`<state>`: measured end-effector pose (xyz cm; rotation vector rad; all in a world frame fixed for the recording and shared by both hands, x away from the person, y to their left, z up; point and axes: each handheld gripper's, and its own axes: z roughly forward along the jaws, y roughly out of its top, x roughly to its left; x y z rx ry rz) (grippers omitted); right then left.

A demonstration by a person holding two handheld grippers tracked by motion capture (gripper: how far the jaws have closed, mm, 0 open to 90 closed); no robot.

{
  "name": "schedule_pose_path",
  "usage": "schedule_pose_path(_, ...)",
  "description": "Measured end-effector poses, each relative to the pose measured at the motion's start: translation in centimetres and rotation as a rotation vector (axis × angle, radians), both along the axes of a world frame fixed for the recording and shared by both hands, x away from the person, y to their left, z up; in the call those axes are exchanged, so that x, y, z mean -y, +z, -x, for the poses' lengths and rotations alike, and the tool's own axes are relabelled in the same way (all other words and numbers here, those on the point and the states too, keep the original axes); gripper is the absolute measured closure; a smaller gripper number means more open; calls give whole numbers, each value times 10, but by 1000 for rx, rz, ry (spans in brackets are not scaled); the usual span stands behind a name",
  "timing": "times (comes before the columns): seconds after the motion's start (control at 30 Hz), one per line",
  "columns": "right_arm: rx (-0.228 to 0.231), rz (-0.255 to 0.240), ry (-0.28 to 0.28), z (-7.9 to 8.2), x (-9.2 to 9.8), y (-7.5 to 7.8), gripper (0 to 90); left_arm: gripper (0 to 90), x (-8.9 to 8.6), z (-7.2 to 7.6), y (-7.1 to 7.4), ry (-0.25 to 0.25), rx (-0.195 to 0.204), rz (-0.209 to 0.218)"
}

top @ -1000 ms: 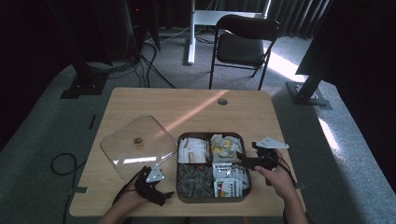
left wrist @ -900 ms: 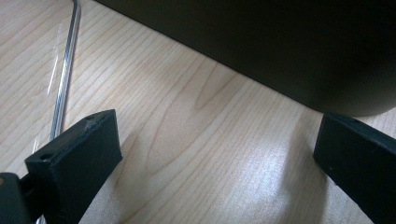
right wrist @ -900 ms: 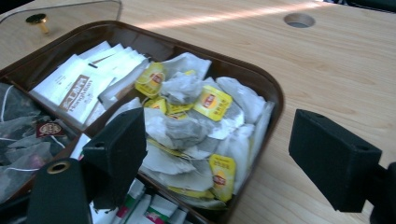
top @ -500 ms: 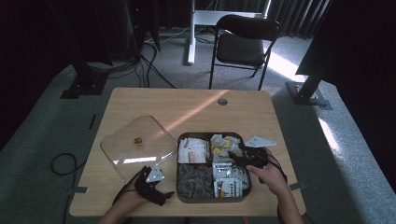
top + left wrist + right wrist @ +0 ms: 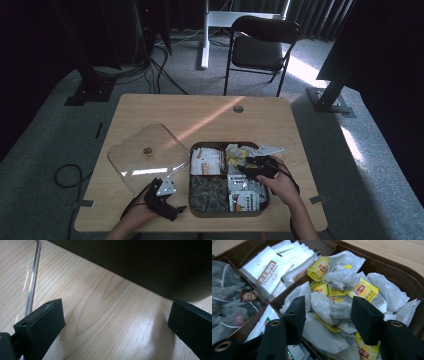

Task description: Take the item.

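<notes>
The wooden bench (image 5: 210,112) is sitting in the middle of the high view. A see-through lid (image 5: 145,155) is lying flat on it at the left, with a small gold knob on top. Just right of the lid, a dark tray (image 5: 192,172) with four boxes is resting near the bottom of the picture.

White packets (image 5: 274,267) are filling the tray's upper left box. Tea bags (image 5: 342,277) with yellow tags are piling up in its upper right box.

The right tool (image 5: 242,168) is hanging over the tea bag box, coming in from the lower right. Its jaws have just been closing and are standing half open. One grey tea bag (image 5: 328,308) is lying between them, but I cannot tell if they are pinching it.

The left tool (image 5: 174,209) is resting at the lower left, beside the tray. Its jaws are standing wide apart over bare wood, holding nothing.
</notes>
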<state>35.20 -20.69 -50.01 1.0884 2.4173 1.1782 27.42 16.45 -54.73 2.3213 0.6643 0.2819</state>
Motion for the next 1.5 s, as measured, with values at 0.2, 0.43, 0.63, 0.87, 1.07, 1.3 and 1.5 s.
schedule_pose_path(0.2, 19, 30, -6, -3, 0, -2, 568, 7, 0, 0, 0, 0, 0, 0)
schedule_pose_path(0.43, 34, 79, 45, -3, -4, -5, 710, 7, 0, 0, 0, 0, 0, 0)
schedule_pose_path(0.63, 39, 43, 28, -2, -3, -1, 888, 7, 0, 0, 0, 0, 0, 0)
schedule_pose_path(0.87, 33, 13, 23, 0, 0, 3, 900, 7, 0, 0, 0, 0, 0, 0)
schedule_pose_path(1.07, 36, -21, 20, 3, 3, 7, 900, 7, 0, 0, 0, 1, 0, 0)
schedule_pose_path(1.3, 59, -59, 2, 6, 8, 14, 900, 7, 0, 0, 0, 1, 0, 0)
schedule_pose_path(1.5, 70, -95, 2, 9, 13, 20, 900, 7, 0, 0, 0, 1, 0, 0)
